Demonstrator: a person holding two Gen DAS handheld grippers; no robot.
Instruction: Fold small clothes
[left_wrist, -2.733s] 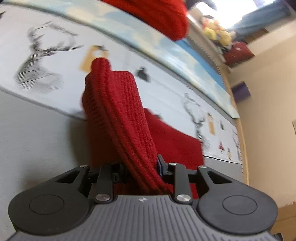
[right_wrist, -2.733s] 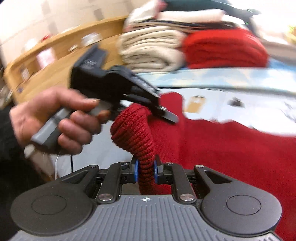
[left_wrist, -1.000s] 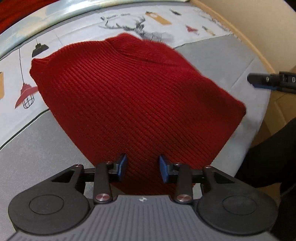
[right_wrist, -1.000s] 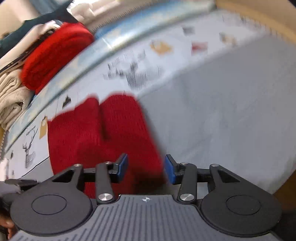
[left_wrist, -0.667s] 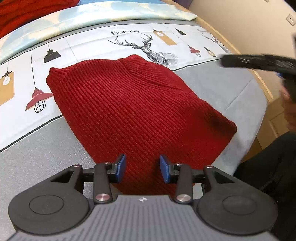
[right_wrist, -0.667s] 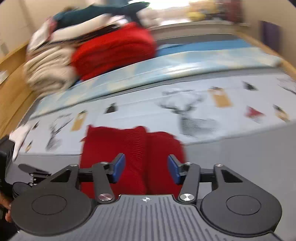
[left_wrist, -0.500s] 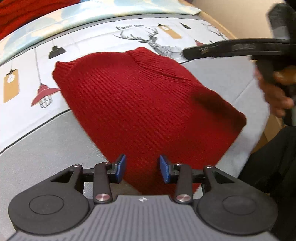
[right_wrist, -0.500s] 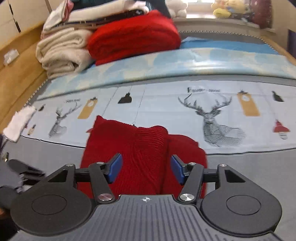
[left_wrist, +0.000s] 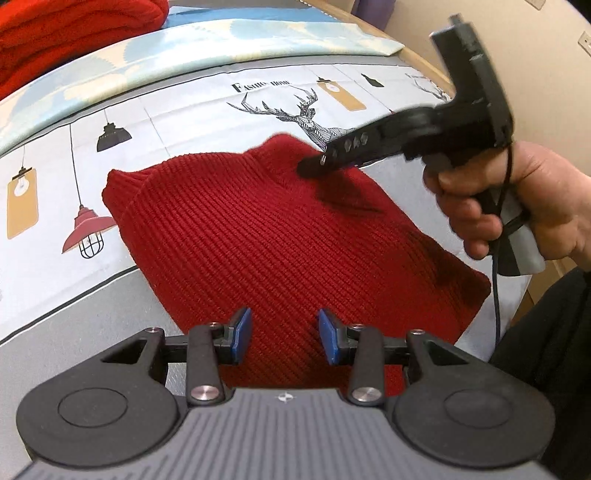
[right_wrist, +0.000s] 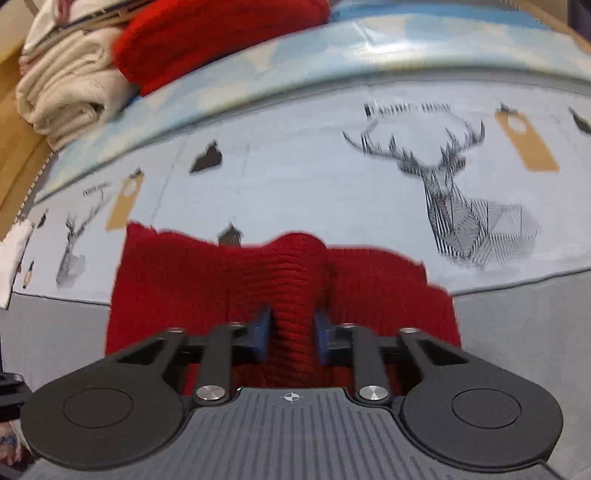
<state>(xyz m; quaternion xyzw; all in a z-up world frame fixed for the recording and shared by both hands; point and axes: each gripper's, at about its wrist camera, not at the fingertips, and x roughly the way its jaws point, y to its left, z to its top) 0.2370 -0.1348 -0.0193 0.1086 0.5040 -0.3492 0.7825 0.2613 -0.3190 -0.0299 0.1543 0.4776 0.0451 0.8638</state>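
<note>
A dark red ribbed knit garment (left_wrist: 266, 236) lies folded on the printed bed sheet (left_wrist: 177, 107). My left gripper (left_wrist: 283, 338) is open and empty, its blue pads just above the garment's near edge. My right gripper (left_wrist: 314, 166) shows in the left wrist view, held by a hand, its tips at the garment's far side near the collar. In the right wrist view the right gripper (right_wrist: 291, 334) has its jaws partly closed around a raised fold of the red garment (right_wrist: 295, 280).
A stack of folded clothes, a bright red knit (right_wrist: 207, 33) and cream items (right_wrist: 70, 85), sits at the head of the bed. A wooden bed frame (left_wrist: 428, 62) runs along the right edge. The person's dark clothing (left_wrist: 546, 354) is at the right.
The right gripper has come down onto the garment's far side and narrowed around a fold of it. The left gripper stays open over the near edge.
</note>
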